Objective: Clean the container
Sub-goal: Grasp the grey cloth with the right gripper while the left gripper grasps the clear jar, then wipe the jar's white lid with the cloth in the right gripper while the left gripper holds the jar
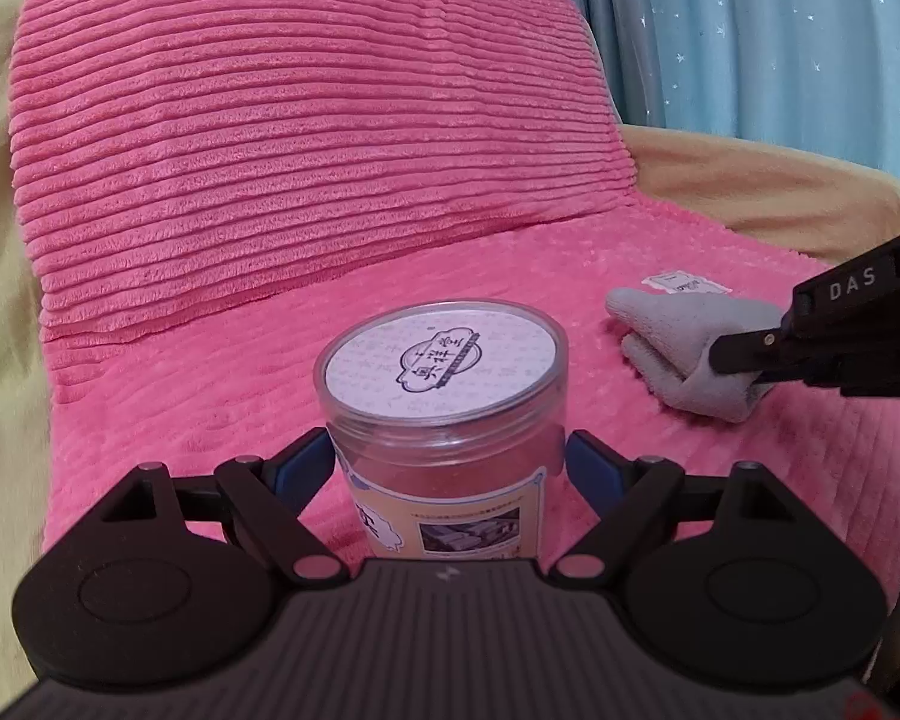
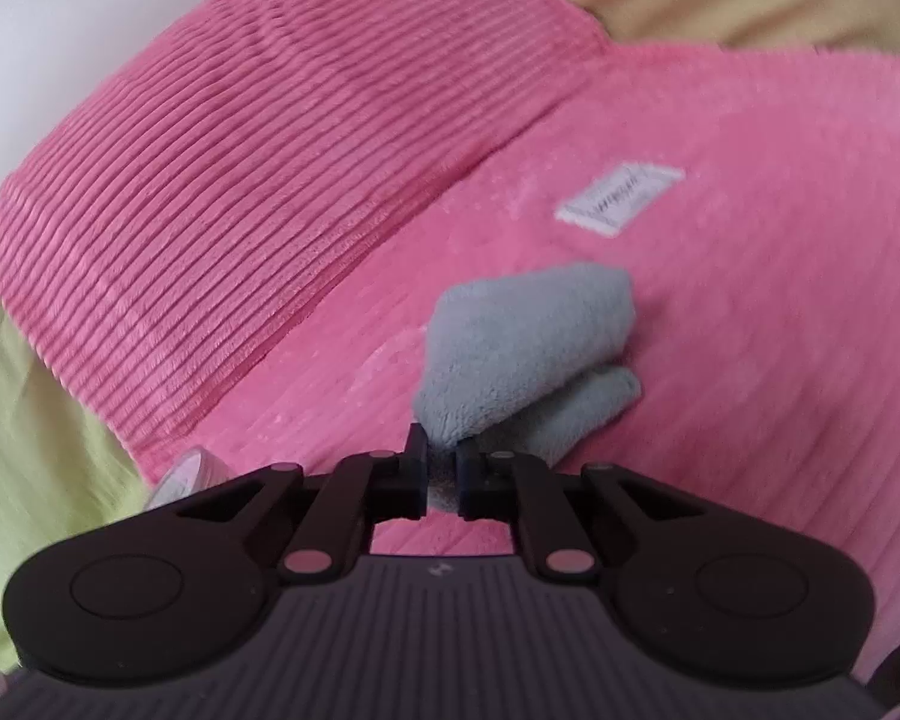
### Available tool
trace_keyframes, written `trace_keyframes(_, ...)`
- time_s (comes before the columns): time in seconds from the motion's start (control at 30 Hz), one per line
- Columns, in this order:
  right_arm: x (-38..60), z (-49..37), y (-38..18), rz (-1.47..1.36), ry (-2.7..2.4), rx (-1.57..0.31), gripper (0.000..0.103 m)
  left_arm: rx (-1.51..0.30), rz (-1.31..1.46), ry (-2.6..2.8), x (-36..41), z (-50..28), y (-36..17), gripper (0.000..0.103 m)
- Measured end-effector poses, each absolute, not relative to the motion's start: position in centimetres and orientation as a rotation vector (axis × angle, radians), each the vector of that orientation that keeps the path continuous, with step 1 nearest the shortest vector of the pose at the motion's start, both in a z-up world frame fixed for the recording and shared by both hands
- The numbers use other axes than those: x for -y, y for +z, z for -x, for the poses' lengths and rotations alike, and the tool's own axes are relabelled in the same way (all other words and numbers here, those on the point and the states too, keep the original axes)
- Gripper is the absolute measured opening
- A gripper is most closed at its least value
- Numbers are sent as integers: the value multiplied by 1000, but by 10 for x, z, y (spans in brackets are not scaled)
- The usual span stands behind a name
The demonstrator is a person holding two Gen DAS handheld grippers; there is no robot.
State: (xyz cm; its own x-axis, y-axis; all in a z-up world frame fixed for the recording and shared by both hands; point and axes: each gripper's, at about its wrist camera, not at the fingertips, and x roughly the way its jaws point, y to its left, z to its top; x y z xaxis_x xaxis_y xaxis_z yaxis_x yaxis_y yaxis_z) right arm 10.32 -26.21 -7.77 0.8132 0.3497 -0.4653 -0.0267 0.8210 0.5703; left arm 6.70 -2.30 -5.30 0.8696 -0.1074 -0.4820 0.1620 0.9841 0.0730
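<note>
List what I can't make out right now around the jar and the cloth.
- Clear plastic jar: base hidden by the left gripper body, left wrist view; only a cut-off sliver shows in the right wrist view.
- Grey fleece cloth: pinched end buried between the right gripper fingers.
- White fabric tag: print blurred, unreadable.

1. The right gripper (image 1: 744,360) bears the white letters "DAS" on its black body, seen in the left wrist view.
2. The jar (image 1: 444,420) has a round white lid sticker with dark Chinese characters inside a cloud-shaped outline; I cannot read them with certainty.
3. The jar's side label carries small print and a picture, too small to read.
4. A white tag (image 2: 621,199) sewn on the pink blanket (image 2: 750,360) shows script, blurred and unreadable.
</note>
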Motion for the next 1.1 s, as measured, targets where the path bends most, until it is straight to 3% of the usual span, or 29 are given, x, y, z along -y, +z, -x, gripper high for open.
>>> trace_keyframes(0.13, 254, -91, -82, -512, 229, -557, 7, -488, -118, -134, 24, -67, -53, 88)
trace_keyframes(0.27, 254, -86, -72, -490, 246, -523, 7, -474, -108, -107, 21, -67, -54, 96)
trace_keyframes(0.4, 250, -82, -60, -466, 269, -489, 6, -485, -96, -121, 20, -72, -55, 96)
trace_keyframes(0.53, 245, -76, -44, -440, 300, -454, 6, -484, -102, -148, 23, -72, -56, 86)
trace_keyframes(0.97, 199, -80, -12, -255, 670, -508, 6, -437, -232, -290, 49, -58, -59, 85)
trace_keyframes(1.1, 199, -95, -24, -249, 694, -602, 6, -438, -257, -296, 53, -57, -62, 85)
